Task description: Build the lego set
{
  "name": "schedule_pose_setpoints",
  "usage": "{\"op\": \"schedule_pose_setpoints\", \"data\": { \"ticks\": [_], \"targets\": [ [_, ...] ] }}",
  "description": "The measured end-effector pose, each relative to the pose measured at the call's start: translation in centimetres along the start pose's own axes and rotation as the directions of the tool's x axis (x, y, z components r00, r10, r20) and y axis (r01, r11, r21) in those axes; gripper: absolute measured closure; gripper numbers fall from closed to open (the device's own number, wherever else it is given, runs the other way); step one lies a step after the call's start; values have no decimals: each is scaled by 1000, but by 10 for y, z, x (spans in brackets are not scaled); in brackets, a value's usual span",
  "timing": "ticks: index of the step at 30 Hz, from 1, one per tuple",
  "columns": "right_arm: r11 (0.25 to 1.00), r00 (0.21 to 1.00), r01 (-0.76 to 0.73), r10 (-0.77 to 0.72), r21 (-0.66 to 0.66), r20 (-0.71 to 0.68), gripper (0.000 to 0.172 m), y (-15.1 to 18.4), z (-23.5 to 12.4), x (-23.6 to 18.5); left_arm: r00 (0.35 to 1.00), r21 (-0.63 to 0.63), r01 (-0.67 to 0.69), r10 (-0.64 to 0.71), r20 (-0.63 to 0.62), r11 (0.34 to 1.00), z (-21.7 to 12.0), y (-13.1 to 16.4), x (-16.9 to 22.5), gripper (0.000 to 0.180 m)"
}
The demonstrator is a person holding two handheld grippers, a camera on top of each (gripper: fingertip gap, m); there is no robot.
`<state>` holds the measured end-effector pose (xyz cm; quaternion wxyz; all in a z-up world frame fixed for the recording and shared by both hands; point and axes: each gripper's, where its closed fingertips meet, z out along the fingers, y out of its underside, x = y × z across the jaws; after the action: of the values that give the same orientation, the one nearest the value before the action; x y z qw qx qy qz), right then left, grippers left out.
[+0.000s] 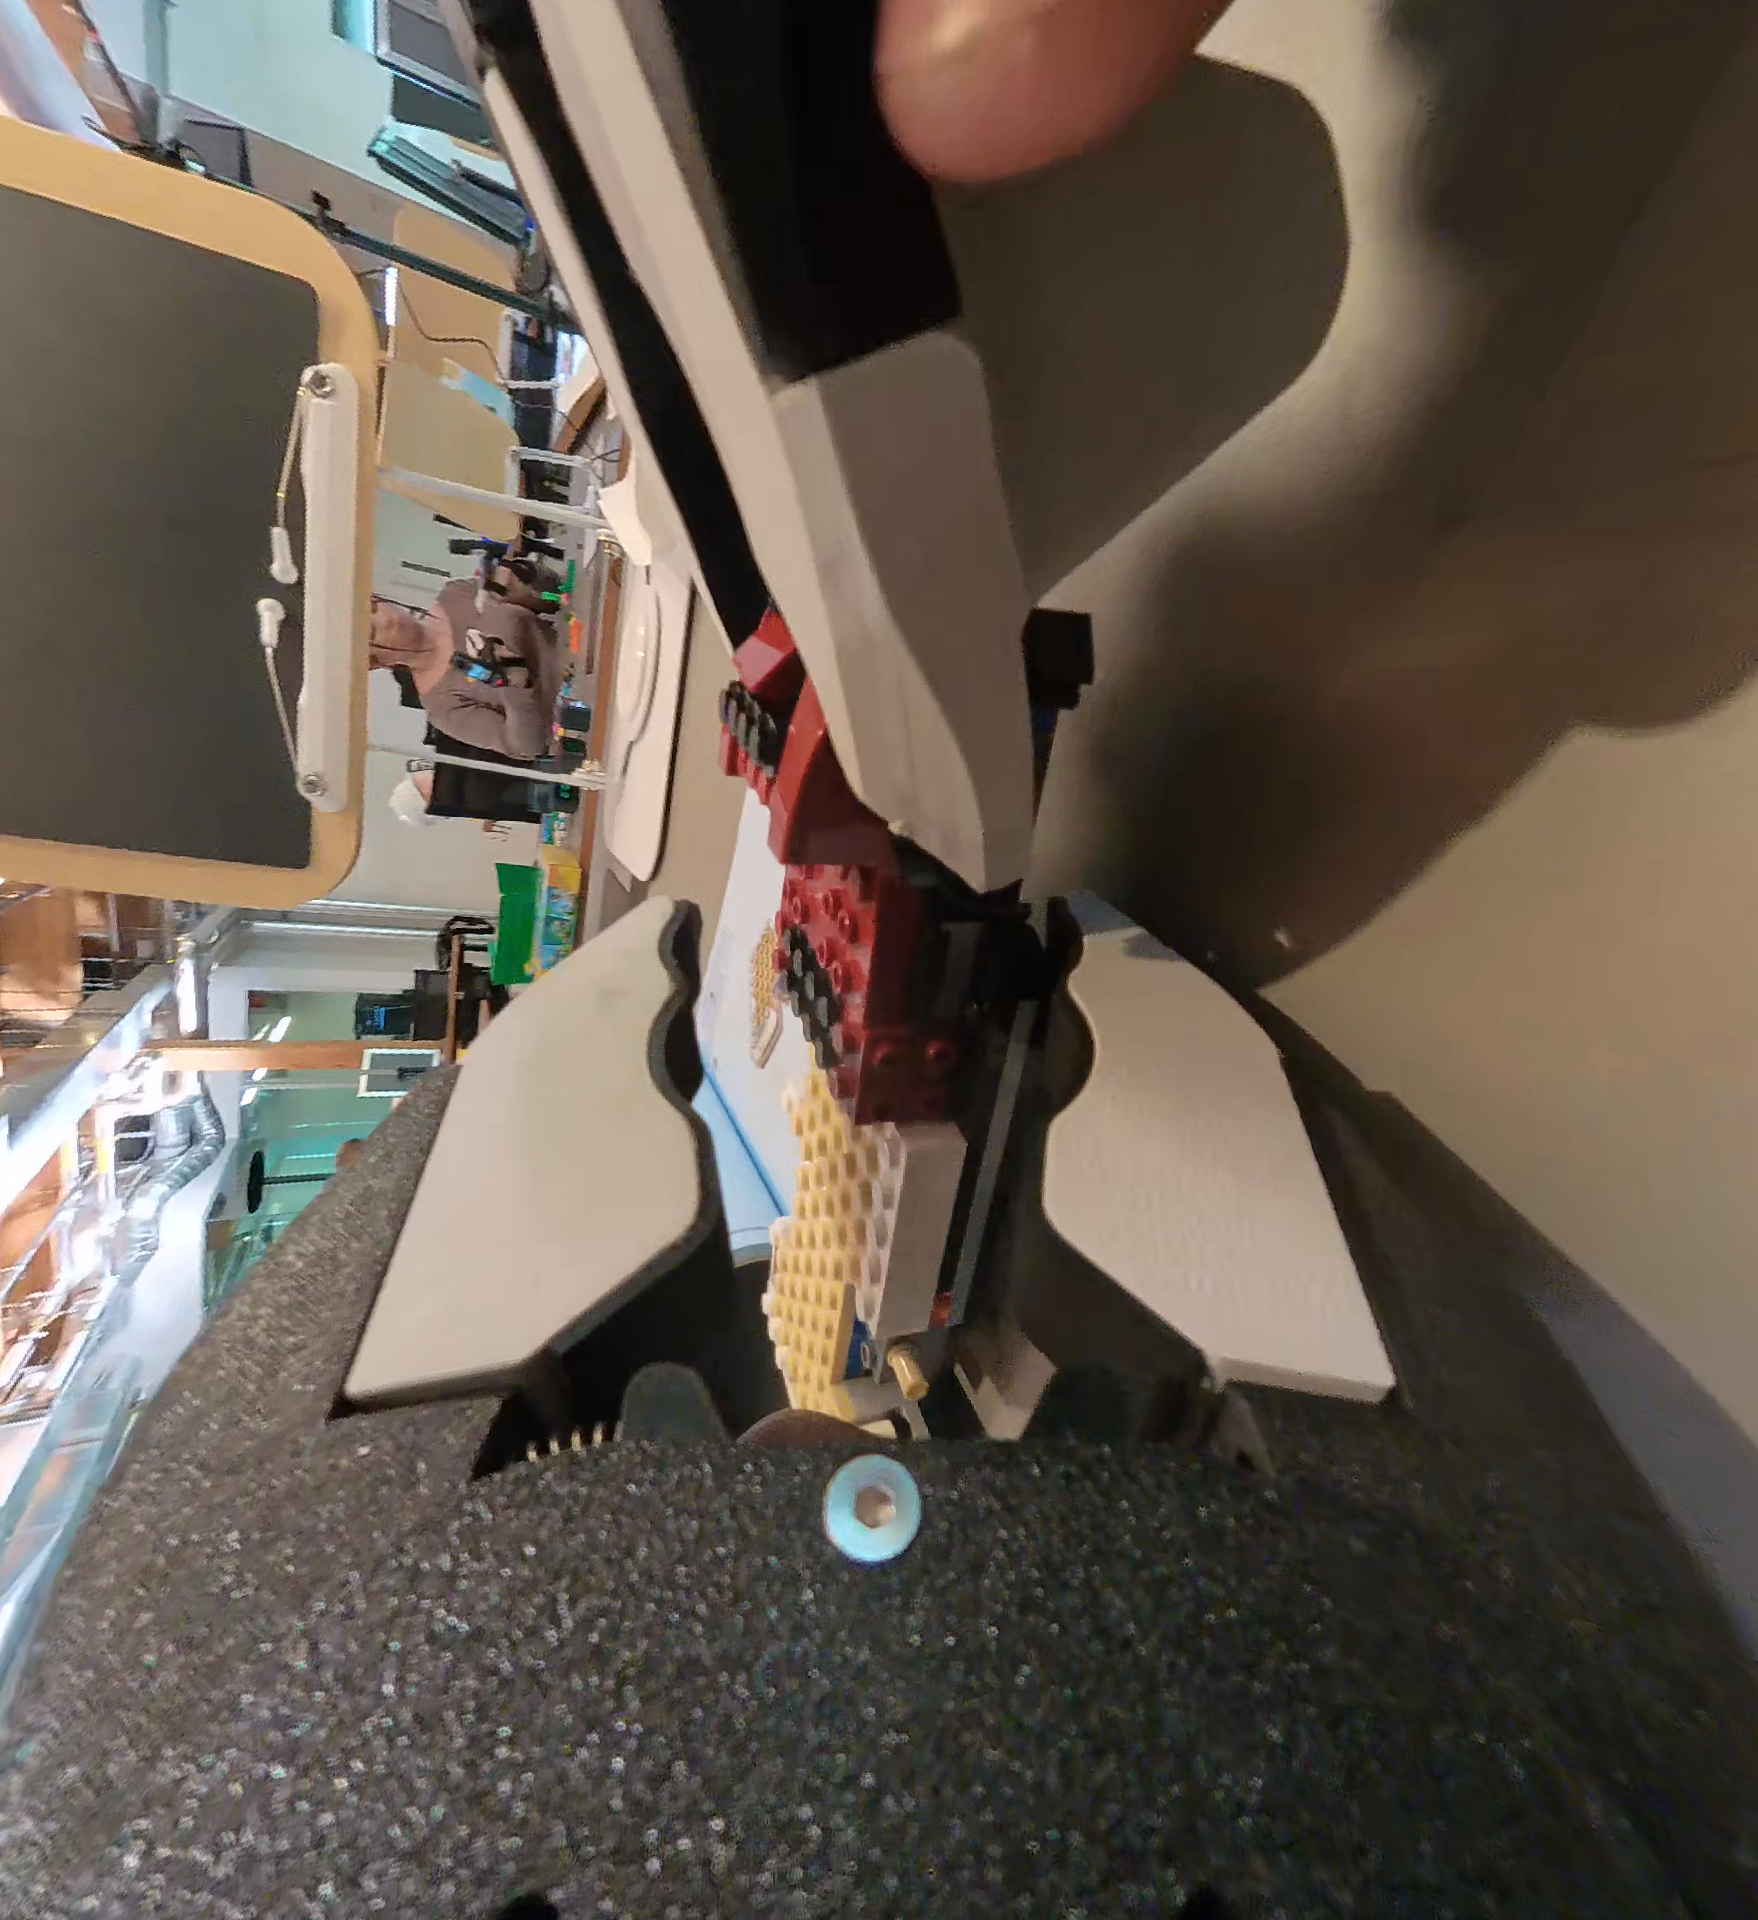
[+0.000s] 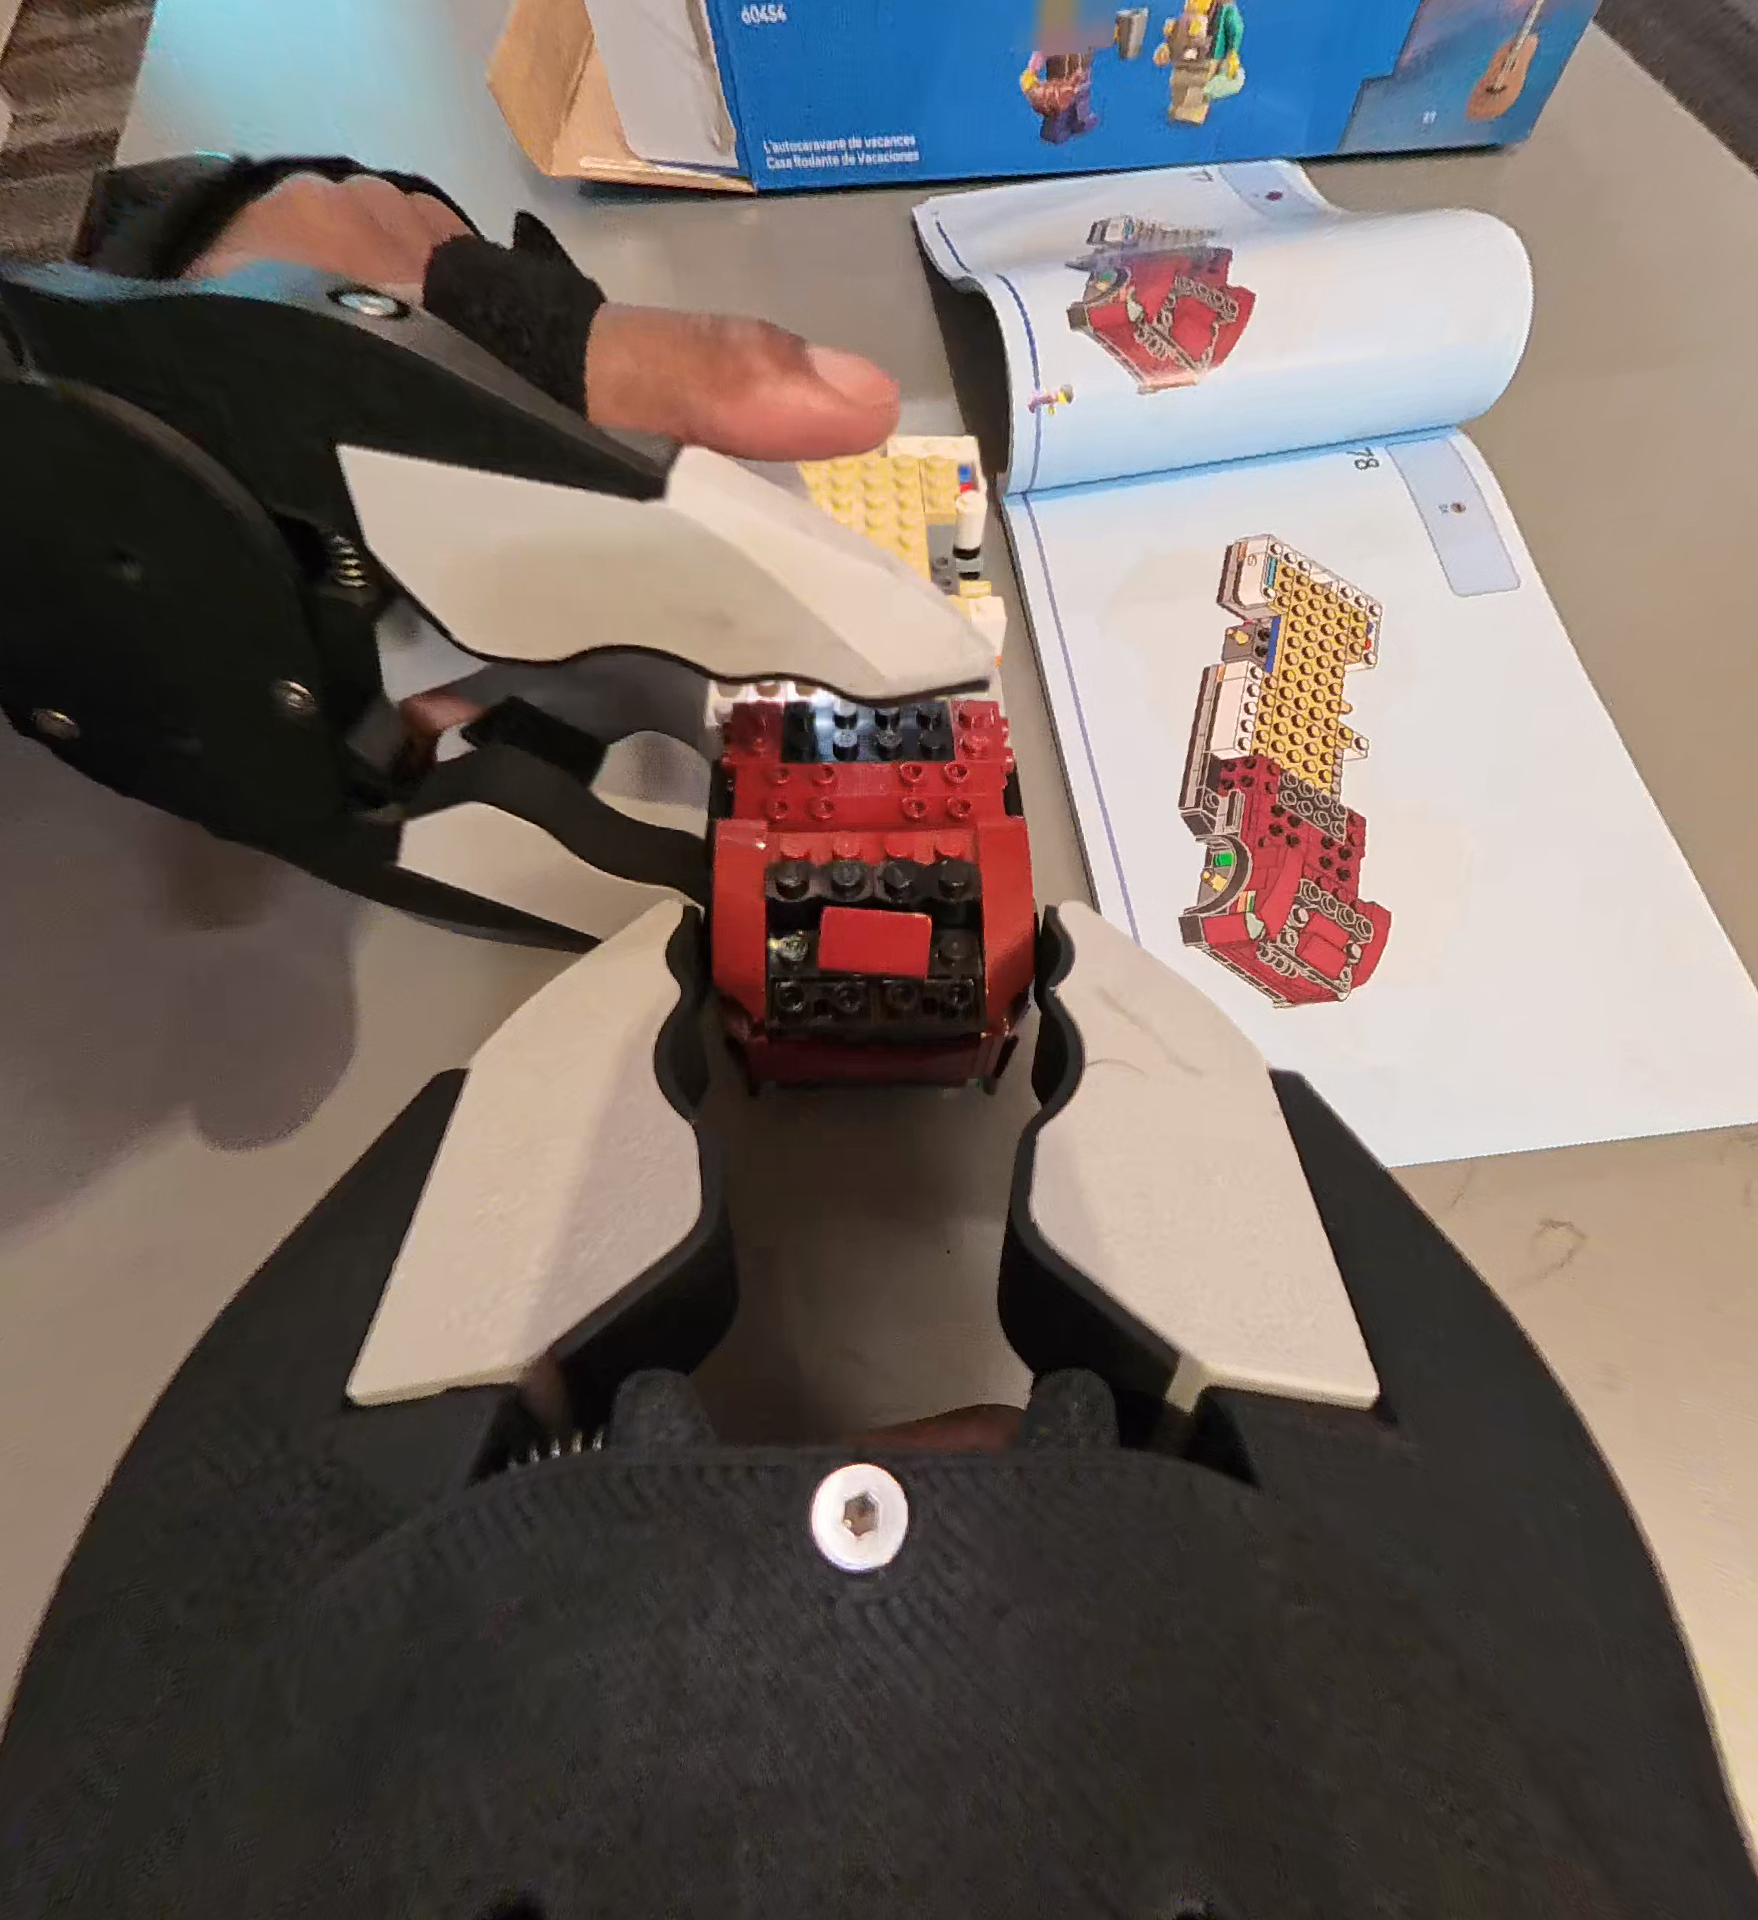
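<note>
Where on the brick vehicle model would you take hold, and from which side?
Probably the dark red front block of the brick vehicle model. Come in from the front end along its length, with one finger on each side wall. Those walls look smooth and roughly parallel, while the top is studded and the tan rear looks thinner. The right gripper sits this way.

Brick model (image 2: pixel 870 894): glossy moulded plastic, dark red, black, tan. Right gripper (image 2: pixel 864 977) body: rough black printed plastic with visible layer lines; finger covers (image 2: pixel 563 1164) smooth matt light grey, dark rubbery inner pads, bright metal screw (image 2: pixel 857 1530) lower centre. Booklet (image 2: pixel 1374 810): smooth, slightly glossy paper. Box (image 2: pixel 1062 83), upper frame: glossy printed card, raw brown inside. Surface (image 2: pixel 127 1091): matt grey. Glove (image 2: pixel 511 301): fuzzy black cloth.
</note>
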<state>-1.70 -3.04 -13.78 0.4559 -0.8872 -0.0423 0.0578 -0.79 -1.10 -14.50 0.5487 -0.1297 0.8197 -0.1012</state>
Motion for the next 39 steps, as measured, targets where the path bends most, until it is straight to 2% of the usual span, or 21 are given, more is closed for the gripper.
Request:
{"op": "schedule_pose_setpoints", "data": {
  "ticks": [6,13,17,20,25,30,39],
  "targets": [
    [1000,1000,-5,5,25,-6,110,-3,-1,0,999,10,-31,31,31,999,2,-4,-1,116],
    [998,1000,17,-17,53,7,110,-9,-2,-7,997,-12,-65,65,39,998,8,-1,1,131],
    [997,1000,13,-12,72,-3,110,-11,-2,-6,989,-18,-119,120,83,993,8,-1,-3,135],
    [993,999,44,-42,111,-21,111,-15,-6,-6,978,-6,-170,169,123,985,6,-2,-6,144],
    [975,994,106,-100,197,-40,114,-28,-23,-9,974,22,-183,178,141,983,6,-5,-7,144],
    [932,957,287,-268,219,-114,116,-25,-42,-14,960,19,-232,226,165,973,5,-6,-10,144],
    [800,816,563,-499,208,-291,114,-27,-66,-22,925,11,-321,311,220,947,-6,-14,-36,145]
  ]
}}
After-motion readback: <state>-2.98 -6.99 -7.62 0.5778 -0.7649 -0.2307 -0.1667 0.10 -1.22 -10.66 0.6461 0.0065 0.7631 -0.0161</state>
